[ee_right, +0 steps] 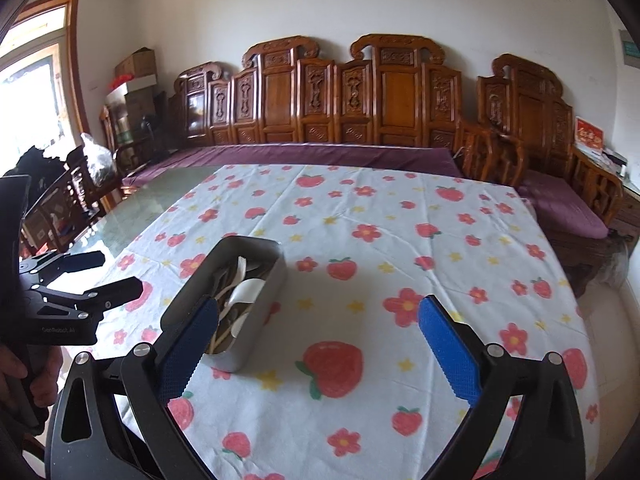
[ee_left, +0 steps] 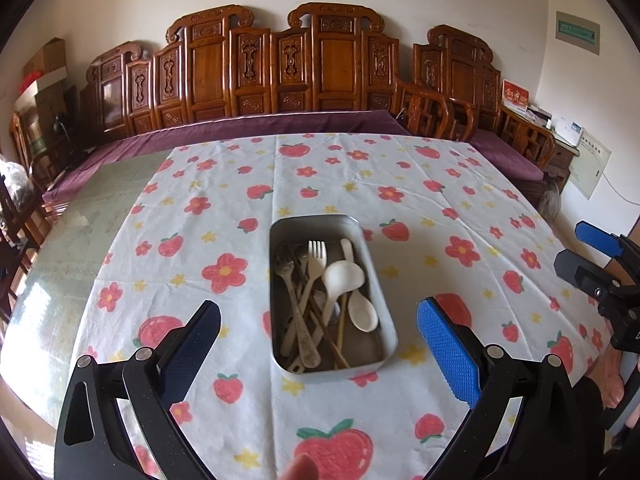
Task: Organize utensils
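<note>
Utensils point(ee_left: 320, 300) lie heaped in a metal tin point(ee_left: 384, 312) that stands on the tablecloth point(ee_left: 440, 184), a white cloth printed with strawberries and flowers. In the left wrist view the tin sits between and just beyond the fingers of the left gripper point(ee_left: 320, 332); forks, pale spoons and thin sticks cross one another inside it, none sorted apart. That gripper's jaws are spread wide with nothing between the pads. The right gripper point(ee_right: 318, 340) is likewise released and empty, its jaws wide over bare cloth, with the tin just beside its left finger. From the left wrist view the right gripper shows at the right edge, apart from the tin. A carved wooden bench point(ee_right: 360, 92) with a purple cushion point(ee_right: 304, 156) runs behind the table
</note>
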`<state>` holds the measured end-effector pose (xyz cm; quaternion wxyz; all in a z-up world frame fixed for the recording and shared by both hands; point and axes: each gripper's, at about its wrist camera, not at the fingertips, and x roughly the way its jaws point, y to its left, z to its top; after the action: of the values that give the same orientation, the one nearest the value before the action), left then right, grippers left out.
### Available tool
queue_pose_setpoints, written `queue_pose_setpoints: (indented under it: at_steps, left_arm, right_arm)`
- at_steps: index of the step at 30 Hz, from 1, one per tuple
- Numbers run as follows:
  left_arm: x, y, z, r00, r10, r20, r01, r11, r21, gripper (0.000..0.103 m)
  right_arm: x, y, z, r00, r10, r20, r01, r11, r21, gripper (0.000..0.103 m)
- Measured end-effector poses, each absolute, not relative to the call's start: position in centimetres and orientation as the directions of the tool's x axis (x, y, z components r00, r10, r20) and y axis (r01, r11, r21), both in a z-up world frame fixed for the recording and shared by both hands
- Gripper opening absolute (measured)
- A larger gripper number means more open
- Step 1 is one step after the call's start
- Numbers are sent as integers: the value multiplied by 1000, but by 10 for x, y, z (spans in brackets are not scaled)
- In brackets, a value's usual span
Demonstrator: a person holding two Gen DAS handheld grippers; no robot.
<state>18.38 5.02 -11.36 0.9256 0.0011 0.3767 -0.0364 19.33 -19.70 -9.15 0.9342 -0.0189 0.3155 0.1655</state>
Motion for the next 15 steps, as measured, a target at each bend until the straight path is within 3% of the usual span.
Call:
queue_pose_setpoints:
  at_steps: [15]
  left_arm:
    - [136,14,-109,733,-104,-673,71,995,-76,95]
  right_arm:
    - [142,-256,-101,782,227,-581,-229,971,71,100]
